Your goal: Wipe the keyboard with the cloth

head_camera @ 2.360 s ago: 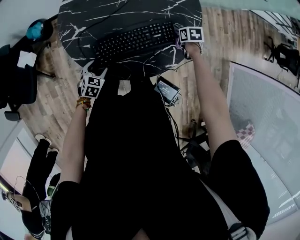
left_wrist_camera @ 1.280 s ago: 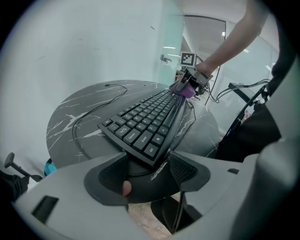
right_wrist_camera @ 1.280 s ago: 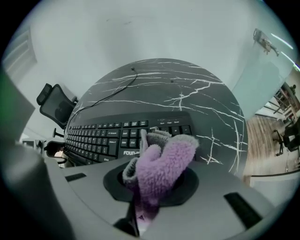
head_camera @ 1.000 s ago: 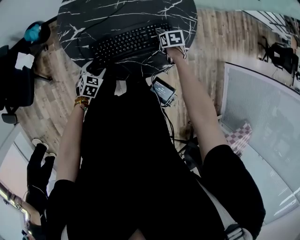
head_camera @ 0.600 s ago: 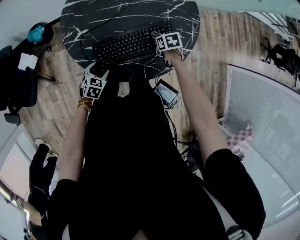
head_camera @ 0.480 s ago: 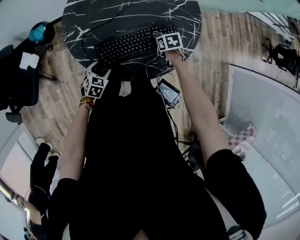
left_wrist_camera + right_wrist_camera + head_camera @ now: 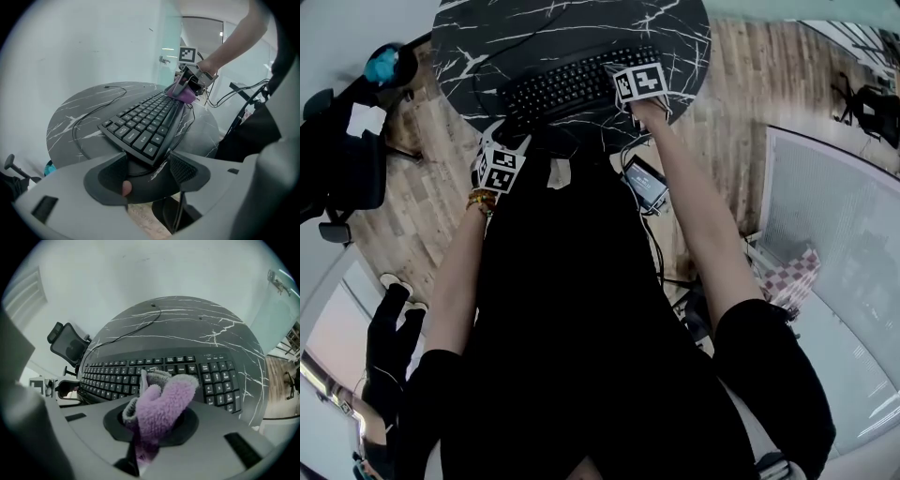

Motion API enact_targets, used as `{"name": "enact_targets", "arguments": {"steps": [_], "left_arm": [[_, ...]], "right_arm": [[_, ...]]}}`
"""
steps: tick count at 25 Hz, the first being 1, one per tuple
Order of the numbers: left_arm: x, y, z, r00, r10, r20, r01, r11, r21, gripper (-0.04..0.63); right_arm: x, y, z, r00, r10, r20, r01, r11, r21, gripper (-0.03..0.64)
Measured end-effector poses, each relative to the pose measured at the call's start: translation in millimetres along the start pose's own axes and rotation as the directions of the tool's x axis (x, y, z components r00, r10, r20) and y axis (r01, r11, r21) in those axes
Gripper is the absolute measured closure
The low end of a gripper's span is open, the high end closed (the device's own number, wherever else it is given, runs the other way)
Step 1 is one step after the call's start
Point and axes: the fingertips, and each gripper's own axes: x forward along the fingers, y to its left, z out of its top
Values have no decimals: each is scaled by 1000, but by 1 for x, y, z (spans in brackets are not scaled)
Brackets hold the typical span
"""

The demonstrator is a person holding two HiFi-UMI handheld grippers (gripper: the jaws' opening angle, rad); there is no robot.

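the right tongs (image 7: 152, 427) are clenched on a fluffy purple cloth (image 7: 161, 404) with a grey side, and the bunched cloth pokes out past them. it sits on the black keyboard (image 7: 117, 373), on the keys just left of the number pad. the keyboard lies on a round black desk (image 7: 187, 329) with white marble veins, close to the edge nearest the person. the left tongs (image 7: 147, 172) are released and grasp nothing, their pads standing apart at the keyboard's near left corner, which juts in just ahead of the gap; contact there cannot be told. a thin cable (image 7: 140, 330) trails from the keyboard across the desk. a black office chair (image 7: 68, 348) stands beyond the desk's left side.
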Motion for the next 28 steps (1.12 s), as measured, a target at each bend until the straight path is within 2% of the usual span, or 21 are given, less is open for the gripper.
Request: {"name": "enact_targets", "arguments": {"steps": [7,11,28], "left_arm": [[0,0,1,1000,-8,4,8,1000,-5,313],[0,-1,1,1000,-13,7,13,1000,-3,313],[1,0,2,1000,-21,13,21,1000,2,313]], "right_arm": [[10,39,0,997,71,-22,-72,996,-46,537],[10,41,-3,997,70,-25,-71,996,-63,537],[18,68,-2,986,161,-46,-164,984,-64,537]]}}
